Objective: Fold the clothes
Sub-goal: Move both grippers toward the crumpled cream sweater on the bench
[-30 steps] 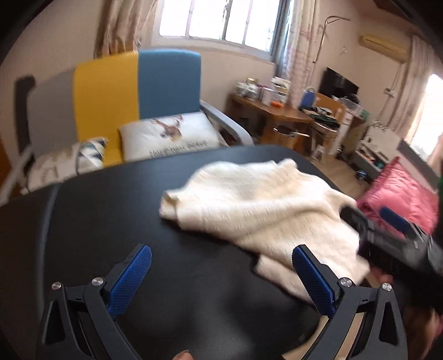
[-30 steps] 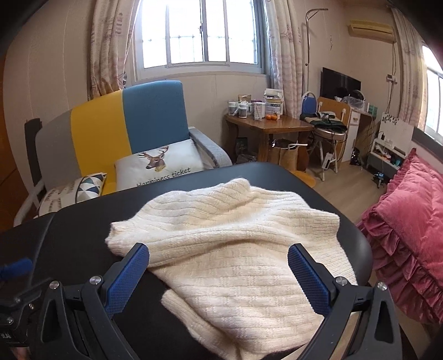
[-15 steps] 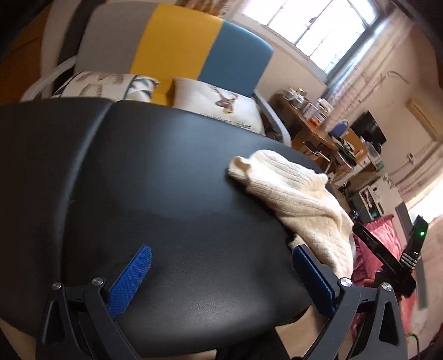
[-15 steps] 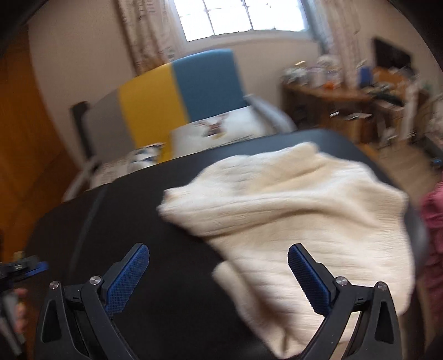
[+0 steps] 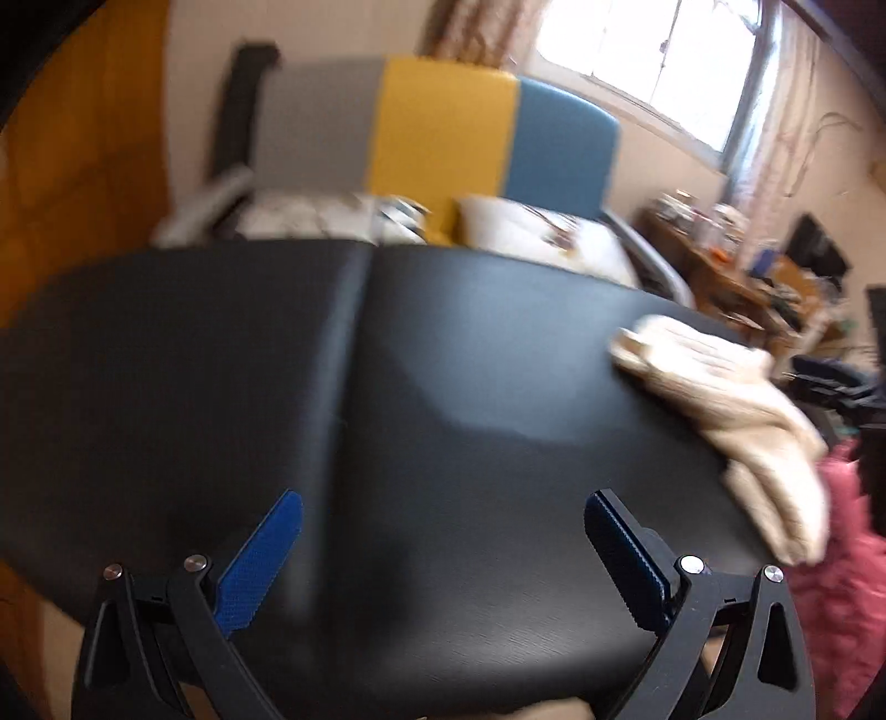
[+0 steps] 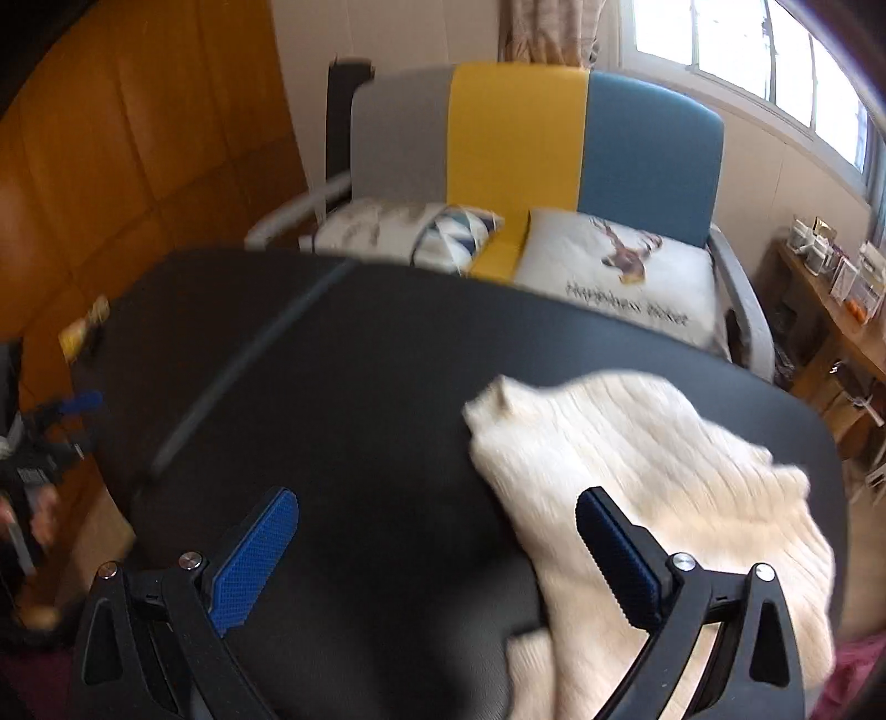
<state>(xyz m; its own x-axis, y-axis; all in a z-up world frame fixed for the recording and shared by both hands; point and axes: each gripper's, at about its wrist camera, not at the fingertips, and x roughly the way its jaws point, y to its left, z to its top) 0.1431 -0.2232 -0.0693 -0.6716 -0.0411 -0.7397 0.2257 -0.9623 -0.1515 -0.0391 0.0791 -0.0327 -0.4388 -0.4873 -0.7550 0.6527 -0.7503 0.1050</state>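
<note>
The black table fills most of what I see through both wrists, a dark padded top with a seam running across it. Behind it at twelve o'clock stands the armchair, its back in grey, yellow and blue bands, with a deer-print cushion and a triangle-patterned cushion on the seat. An orange-brown wooden wall runs off toward ten o'clock, and a cluttered wooden desk sits at about three o'clock under the window.

The cream knit sweater lies crumpled on the right part of the table, from the centre of my right view out toward four o'clock, its lower edge spilling to the near rim. From my left wrist the same sweater sits at three o'clock, well apart from my left fingers, draping over the table's right edge beside the pink bedding.

My right gripper hangs above the table with its blue pads spread wide, clamped on nothing; the right-hand pad overlaps the sweater's left border in view, though I cannot tell whether it touches. My left gripper is likewise spread wide over bare black surface, holding nothing. That left gripper also appears blurred at nine o'clock in my right view.
</note>
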